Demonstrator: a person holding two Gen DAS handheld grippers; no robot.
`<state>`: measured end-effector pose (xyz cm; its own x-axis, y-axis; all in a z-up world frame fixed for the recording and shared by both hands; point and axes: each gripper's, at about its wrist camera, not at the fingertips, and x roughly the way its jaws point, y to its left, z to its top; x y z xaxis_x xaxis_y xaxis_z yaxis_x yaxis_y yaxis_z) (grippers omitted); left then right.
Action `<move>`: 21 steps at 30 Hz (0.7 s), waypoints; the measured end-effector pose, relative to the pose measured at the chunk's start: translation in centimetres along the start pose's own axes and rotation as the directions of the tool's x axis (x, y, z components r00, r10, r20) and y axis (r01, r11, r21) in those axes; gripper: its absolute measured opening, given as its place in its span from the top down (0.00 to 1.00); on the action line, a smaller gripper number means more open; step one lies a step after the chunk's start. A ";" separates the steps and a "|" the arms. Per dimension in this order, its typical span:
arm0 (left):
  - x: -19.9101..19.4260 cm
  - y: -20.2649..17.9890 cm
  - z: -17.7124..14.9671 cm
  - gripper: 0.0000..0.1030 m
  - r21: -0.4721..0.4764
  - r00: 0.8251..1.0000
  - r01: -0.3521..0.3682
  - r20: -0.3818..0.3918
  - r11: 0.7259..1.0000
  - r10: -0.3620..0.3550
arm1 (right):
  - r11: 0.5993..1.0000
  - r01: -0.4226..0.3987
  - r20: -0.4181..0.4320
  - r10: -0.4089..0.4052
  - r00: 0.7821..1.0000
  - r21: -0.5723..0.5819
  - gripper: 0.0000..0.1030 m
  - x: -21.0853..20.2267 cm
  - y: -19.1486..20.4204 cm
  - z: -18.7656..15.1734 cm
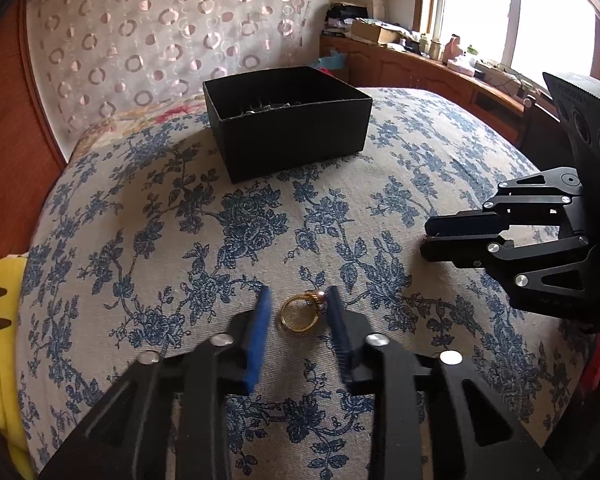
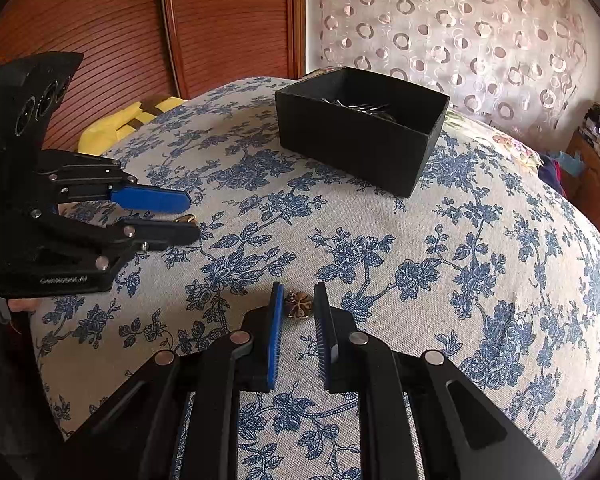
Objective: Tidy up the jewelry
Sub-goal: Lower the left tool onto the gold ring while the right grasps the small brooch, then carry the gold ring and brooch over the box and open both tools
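Ring (image 1: 298, 312), gold with a stone, lies between the narrowed left tool's (image 1: 298, 300) pads, right pad touching.

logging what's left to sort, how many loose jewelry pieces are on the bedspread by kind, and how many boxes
gold ring with a pinkish stone: 1
small bronze flower-shaped piece: 1
open black cardboard box: 1
total: 3
The box holds some shiny metal pieces, too hidden to count.

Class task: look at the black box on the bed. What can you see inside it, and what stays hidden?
Inside the black box, only shiny metallic pieces show near the back. Its near walls cover the floor, so the rest cannot be seen.
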<state>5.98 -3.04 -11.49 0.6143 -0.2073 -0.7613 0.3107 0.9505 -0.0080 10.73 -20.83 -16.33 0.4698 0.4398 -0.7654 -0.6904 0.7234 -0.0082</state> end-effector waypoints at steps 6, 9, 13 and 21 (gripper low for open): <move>-0.4 0.4 0.1 0.80 -0.022 1.000 0.008 0.017 1.000 -0.007 | 1.000 0.002 0.000 -0.002 1.000 -0.001 0.84 0.0 0.0 0.0; -0.8 0.6 0.4 0.80 -0.031 0.999 0.004 0.033 1.000 -0.003 | 1.000 0.002 -0.001 -0.002 1.000 -0.002 0.84 0.0 0.0 0.0; -1.3 0.8 0.9 0.80 -0.042 0.998 -0.003 0.060 0.999 0.006 | 1.000 -0.001 -0.001 0.001 1.000 -0.002 0.84 0.0 0.0 0.0; -1.8 1.3 2.8 0.80 -0.039 0.995 -0.014 0.101 0.999 0.018 | 1.000 0.005 0.027 -0.005 1.000 -0.013 0.84 -0.6 -0.2 1.2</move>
<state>7.34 -2.11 -8.30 0.6900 -0.2125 -0.6919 0.2733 0.9617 -0.0227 11.27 -20.58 -15.10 0.4879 0.4505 -0.7477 -0.6950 0.7187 -0.0205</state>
